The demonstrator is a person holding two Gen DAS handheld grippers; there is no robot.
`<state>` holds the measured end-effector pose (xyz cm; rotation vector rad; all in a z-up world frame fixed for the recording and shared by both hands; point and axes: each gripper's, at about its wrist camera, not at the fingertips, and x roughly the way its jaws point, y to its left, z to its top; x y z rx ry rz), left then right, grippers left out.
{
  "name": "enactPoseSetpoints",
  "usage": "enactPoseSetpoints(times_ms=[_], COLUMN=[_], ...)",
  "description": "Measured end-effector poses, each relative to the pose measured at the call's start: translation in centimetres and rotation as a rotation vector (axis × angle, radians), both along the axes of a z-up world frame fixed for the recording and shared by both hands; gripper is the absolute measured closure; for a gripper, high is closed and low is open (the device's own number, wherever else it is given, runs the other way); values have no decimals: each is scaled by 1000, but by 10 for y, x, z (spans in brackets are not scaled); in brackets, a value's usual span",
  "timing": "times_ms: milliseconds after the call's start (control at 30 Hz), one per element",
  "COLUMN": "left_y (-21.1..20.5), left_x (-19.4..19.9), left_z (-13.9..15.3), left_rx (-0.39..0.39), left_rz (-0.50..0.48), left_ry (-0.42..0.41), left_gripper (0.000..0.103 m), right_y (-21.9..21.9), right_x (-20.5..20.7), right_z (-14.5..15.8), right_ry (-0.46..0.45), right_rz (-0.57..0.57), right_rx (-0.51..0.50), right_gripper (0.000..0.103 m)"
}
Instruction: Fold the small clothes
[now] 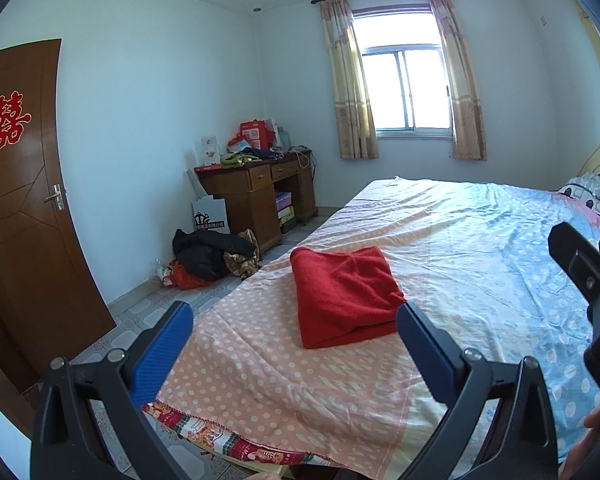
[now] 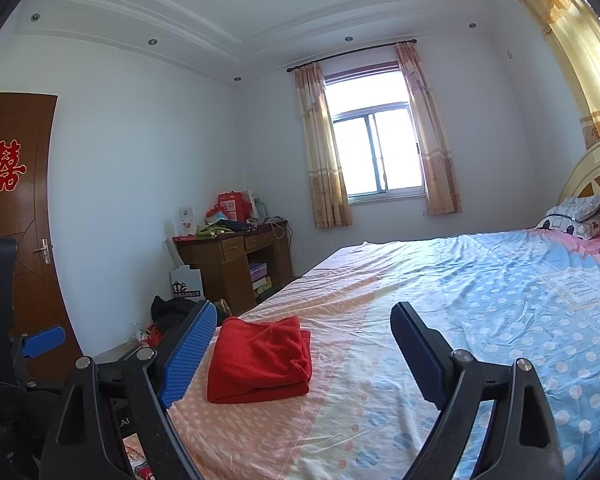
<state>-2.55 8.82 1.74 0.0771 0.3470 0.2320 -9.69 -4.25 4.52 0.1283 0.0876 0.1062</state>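
Note:
A red fleecy garment [image 1: 342, 298] lies folded into a thick rectangle on the bed's polka-dot sheet [image 1: 480, 248], near the bed's left edge. It also shows in the right wrist view [image 2: 260, 360]. My left gripper [image 1: 294, 330] is open and empty, held back from the garment's near edge. My right gripper [image 2: 304, 334] is open and empty, above the sheet just right of the garment. The right gripper's body shows at the right edge of the left wrist view [image 1: 592, 280].
A wooden desk [image 1: 256, 192] piled with boxes stands by the far wall. Dark bags and clothes [image 1: 212, 254] lie on the tiled floor beside it. A brown door [image 1: 24, 208] is at left. Pillows [image 2: 576, 216] lie at the headboard. A curtained window [image 1: 404, 88] is behind.

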Motion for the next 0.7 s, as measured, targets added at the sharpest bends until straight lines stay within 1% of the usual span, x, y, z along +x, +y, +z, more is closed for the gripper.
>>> enactPoseSetpoints(times_ms=[267, 400, 567, 700], left_y=[0, 4, 4, 4], left_x=[3, 5, 5, 7], left_z=[-1, 0, -1, -3], left_rx=[-8, -31, -23, -38], left_rz=[-2, -11, -5, -17], left_ry=[19, 33, 32, 45], left_gripper=[0, 0, 0, 0], right_y=[1, 1, 1, 1], right_x=[-6, -6, -7, -6], right_z=[1, 1, 1, 1], right_ry=[-33, -30, -31, -32], right_rz=[-24, -27, -29, -30], right_rx=[-16, -18, -15, -14], right_gripper=[13, 13, 13, 13])
